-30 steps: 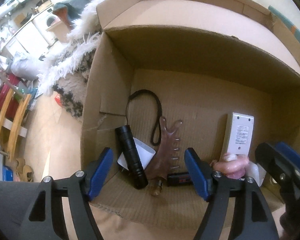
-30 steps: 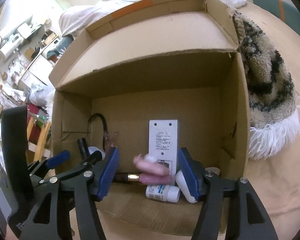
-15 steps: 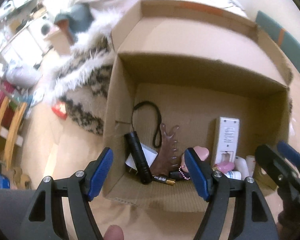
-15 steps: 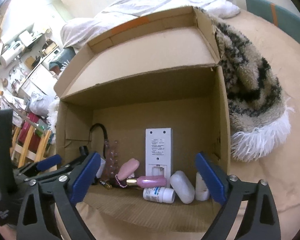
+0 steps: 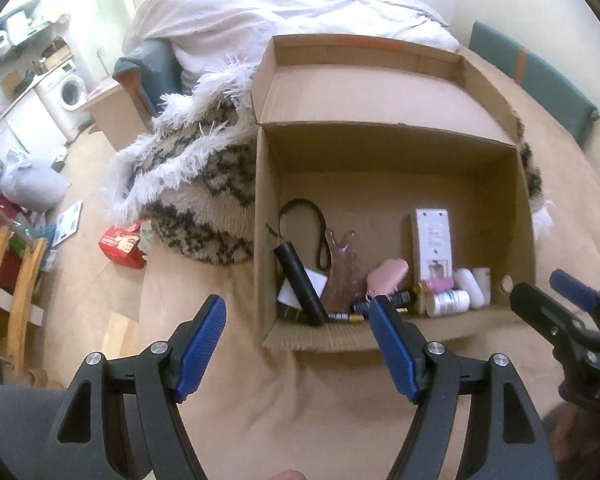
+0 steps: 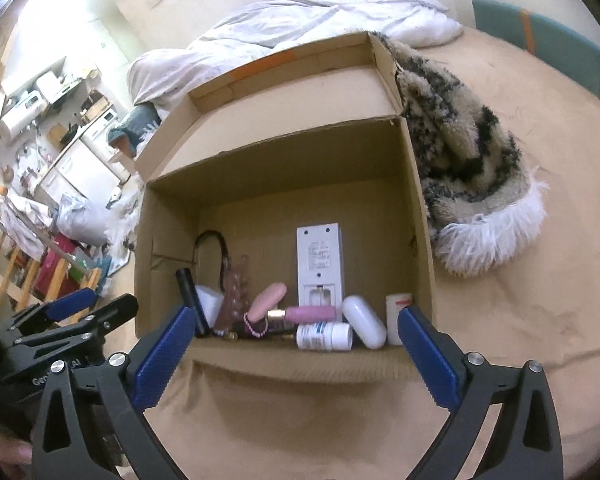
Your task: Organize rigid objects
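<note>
An open cardboard box (image 5: 388, 332) sits on a tan-covered bed (image 6: 520, 320), its flaps folded back, and both claws hang in front of its near wall, outside it. The left claw (image 5: 294, 346) has its blue pads apart with nothing between them; its right pad overlaps the near edge of the box in the left wrist view, while the left pad stands over bare bed cover. The right claw (image 6: 296, 354) is spread wide, also empty, and its two pads frame the near wall of the box from either side.

All the small rigid things lie along the near side of the box floor, beyond and below the claws. From the left: a black flashlight (image 5: 300, 284) with a looped strap, leaning over a white card (image 5: 306, 286); a translucent brown comb-like piece (image 5: 342, 270); a pink oval case (image 6: 266, 300) with a bead chain; a pink tube with a gold collar (image 6: 306, 314); a small battery (image 5: 342, 317) at the near edge. A white remote-like device (image 6: 320, 268) lies flat, back side up, reaching toward the far wall. To the right of it are a white pill bottle (image 6: 324, 336) on its side, a white capsule-shaped case (image 6: 364, 322), and a white cylinder (image 6: 398, 312) standing near the right wall.

A shaggy black-and-cream blanket (image 6: 468, 184) with white fringe lies against the far side of the box, and a white duvet (image 5: 284, 12) is heaped beyond
</note>
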